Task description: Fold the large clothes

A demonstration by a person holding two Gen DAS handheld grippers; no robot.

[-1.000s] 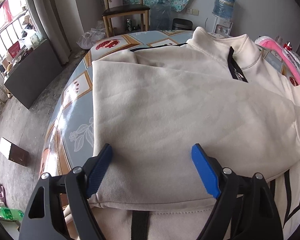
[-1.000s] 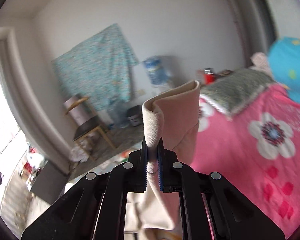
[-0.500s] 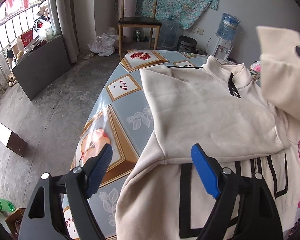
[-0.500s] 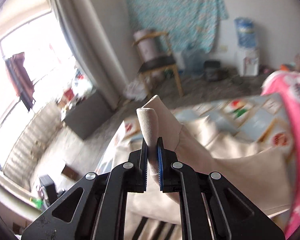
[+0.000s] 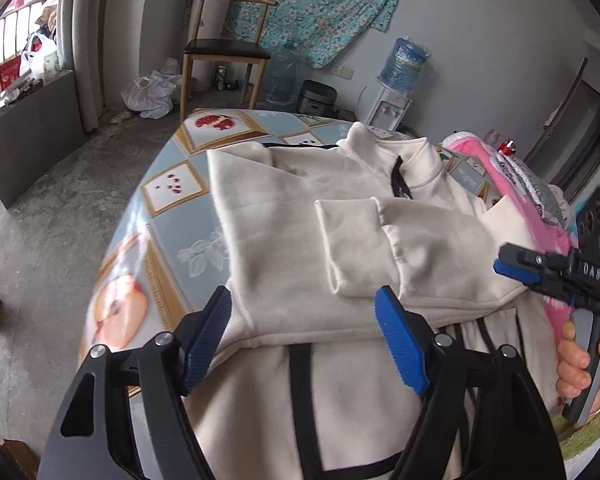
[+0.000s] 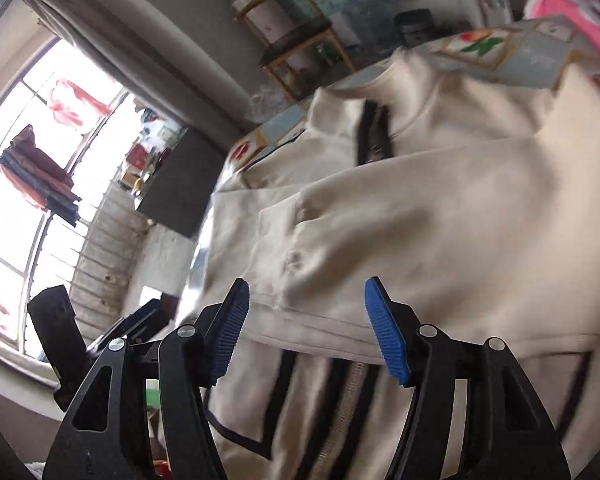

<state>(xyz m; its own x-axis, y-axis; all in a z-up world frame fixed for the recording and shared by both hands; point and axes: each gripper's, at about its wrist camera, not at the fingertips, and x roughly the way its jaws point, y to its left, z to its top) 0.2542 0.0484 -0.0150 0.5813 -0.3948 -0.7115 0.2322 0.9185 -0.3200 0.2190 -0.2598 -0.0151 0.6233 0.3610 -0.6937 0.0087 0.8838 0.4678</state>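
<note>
Your left tongs [image 5: 302,338] hang parted and empty, just narrowing; your right tongs [image 6: 306,330], just released, gape, angled downward.

Right wrist view: cream sweatshirt [image 6: 440,208] motion-blurred, its lower part cut off by the frame. Left wrist view: hand [image 5: 584,354] cropped at the right edge; table [image 5: 172,220] largely covered.

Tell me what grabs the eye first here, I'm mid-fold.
The cream zip-neck sweatshirt sprawls over the fruit-print tablecloth, one sleeve folded across its chest. The left tool hovers open over its hem; the right tool, jaws just opened, holds nothing. A pink floral quilt lies at the right.
</note>
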